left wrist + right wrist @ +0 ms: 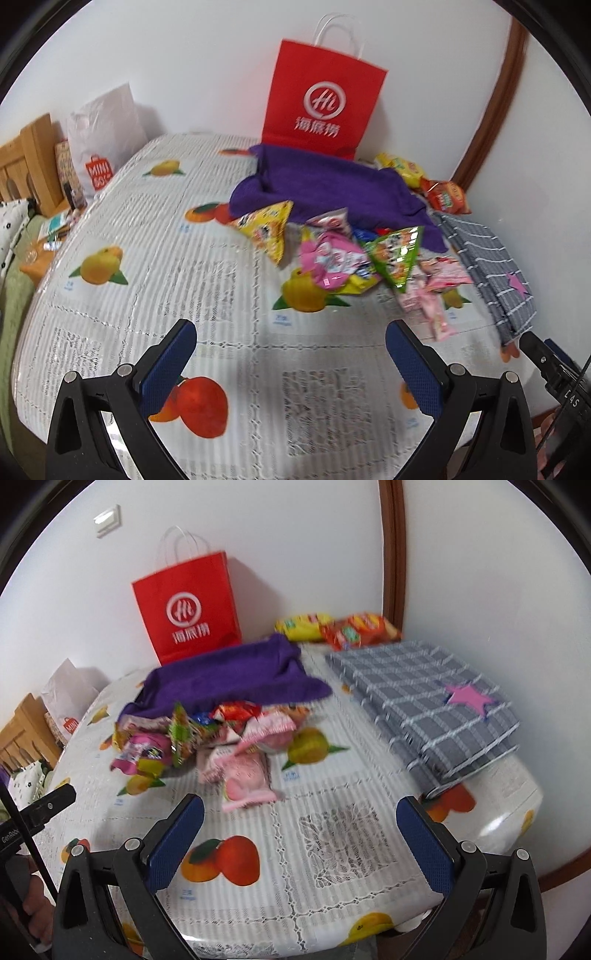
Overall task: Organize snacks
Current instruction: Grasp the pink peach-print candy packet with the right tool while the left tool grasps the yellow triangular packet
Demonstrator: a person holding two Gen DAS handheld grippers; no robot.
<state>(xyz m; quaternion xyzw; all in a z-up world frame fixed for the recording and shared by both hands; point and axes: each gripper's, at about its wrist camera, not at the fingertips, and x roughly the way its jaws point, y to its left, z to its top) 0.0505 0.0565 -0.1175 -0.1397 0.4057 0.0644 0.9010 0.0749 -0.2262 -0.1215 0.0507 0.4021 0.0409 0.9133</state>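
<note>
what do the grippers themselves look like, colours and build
Both match: the left gripper and right gripper have black angular plastic frames with silver pivot pins and two fingers faced with blue dimpled pads. The other gripper's black body edges into each view, one side bearing white lettering and a thin black cable.

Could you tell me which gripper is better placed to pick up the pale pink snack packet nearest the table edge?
Probably the right gripper: the pale pink snack packet lies just ahead of its open fingers.

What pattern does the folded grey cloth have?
White grid lines, with a pink star; folded grey cloth shows best in the right wrist view.
</note>
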